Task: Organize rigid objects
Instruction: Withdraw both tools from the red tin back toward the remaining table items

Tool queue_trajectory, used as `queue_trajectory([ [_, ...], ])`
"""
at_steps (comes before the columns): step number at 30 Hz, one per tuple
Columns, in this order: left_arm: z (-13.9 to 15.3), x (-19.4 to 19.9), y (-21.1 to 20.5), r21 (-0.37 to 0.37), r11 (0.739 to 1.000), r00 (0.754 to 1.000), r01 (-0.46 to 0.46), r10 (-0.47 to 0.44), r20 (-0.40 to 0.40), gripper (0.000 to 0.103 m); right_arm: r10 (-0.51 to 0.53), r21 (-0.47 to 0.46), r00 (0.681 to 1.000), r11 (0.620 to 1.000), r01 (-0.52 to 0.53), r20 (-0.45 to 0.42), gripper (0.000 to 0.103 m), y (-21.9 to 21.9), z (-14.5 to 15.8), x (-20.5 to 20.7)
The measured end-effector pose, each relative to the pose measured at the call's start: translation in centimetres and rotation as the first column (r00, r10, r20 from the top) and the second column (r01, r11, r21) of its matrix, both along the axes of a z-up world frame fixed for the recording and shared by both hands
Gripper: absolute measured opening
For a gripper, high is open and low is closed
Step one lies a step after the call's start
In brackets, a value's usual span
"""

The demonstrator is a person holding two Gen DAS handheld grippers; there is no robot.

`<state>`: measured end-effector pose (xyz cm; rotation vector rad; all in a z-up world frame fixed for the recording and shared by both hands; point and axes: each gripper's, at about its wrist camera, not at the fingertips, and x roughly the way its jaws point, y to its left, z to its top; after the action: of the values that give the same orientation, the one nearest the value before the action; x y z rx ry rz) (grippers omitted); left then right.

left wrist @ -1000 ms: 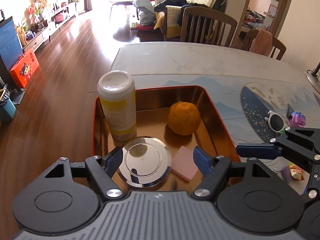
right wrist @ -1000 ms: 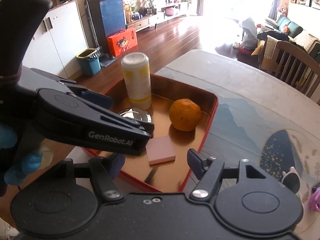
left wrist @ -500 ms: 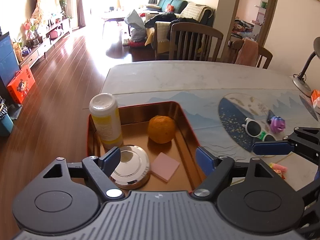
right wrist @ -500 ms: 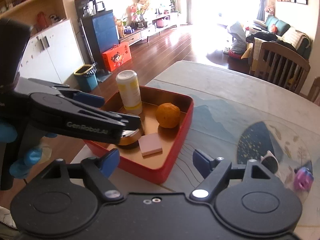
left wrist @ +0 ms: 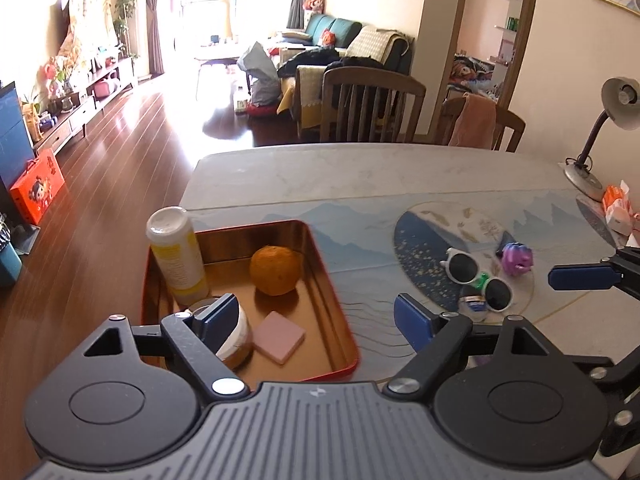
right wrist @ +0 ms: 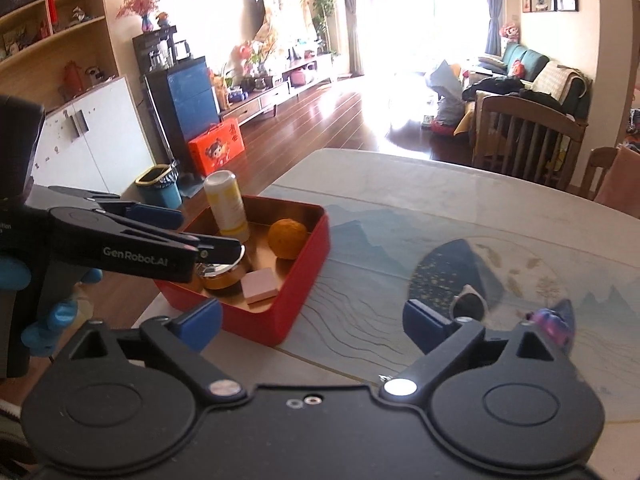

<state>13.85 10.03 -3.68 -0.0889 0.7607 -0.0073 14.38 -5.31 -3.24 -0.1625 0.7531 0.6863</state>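
A red tray (left wrist: pixel 347 332) (right wrist: pixel 304 280) at the table's near left holds a yellow-and-white canister (left wrist: pixel 176 256) (right wrist: pixel 228 206), an orange (left wrist: pixel 276 270) (right wrist: pixel 287 238), a pink square block (left wrist: pixel 279 337) (right wrist: pixel 260 286) and a round jar with a silver lid (left wrist: pixel 236 340) (right wrist: pixel 218 274). My left gripper (left wrist: pixel 316 320) is open and empty, above the tray's near right corner. My right gripper (right wrist: pixel 312 320) is open and empty above the table, right of the tray. White sunglasses (left wrist: pixel 478 278) (right wrist: pixel 468 306) and a purple toy (left wrist: pixel 517 258) (right wrist: pixel 554 326) lie on the blue placemat.
A small foil-topped cup (left wrist: pixel 472 304) sits by the sunglasses. A desk lamp (left wrist: pixel 600 128) and orange packets (left wrist: pixel 616 208) stand at the table's far right. Wooden chairs (left wrist: pixel 372 106) line the far edge. The table's left edge drops to the wooden floor.
Both grippers have pulled back and up from the tray and shifted right; the tray's contents look smaller and farther. Sunglasses and toy have come further into view.
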Motion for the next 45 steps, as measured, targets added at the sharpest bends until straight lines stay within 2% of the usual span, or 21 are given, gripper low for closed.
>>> queue_trajectory([
  [7,0.5,-0.4,-3.0,-0.007,1.000,0.999,0.026,-0.026,0.021,0.085,-0.026,0.035,1.000,0.999,0.026,0.004,0.103,-3.9,0.3,-0.3],
  [18,-0.2,-0.6,-8.0,0.012,0.997,0.997,0.077,-0.078,0.024,0.086,-0.077,0.000,0.997,0.997,0.077,-0.014,0.103,-9.8,-1.0,-0.4],
  [34,-4.9,0.7,-14.2,0.034,0.998,0.995,0.060,-0.057,-0.086,0.086,-0.105,-0.072,0.992,0.992,0.100,-0.069,0.102,-15.1,-5.1,2.2],
  [45,-8.9,2.8,-17.4,0.071,0.998,0.986,-0.002,0.013,-0.164,0.086,-0.046,-0.112,0.993,0.993,0.034,-0.111,0.096,-16.1,-7.9,4.4],
])
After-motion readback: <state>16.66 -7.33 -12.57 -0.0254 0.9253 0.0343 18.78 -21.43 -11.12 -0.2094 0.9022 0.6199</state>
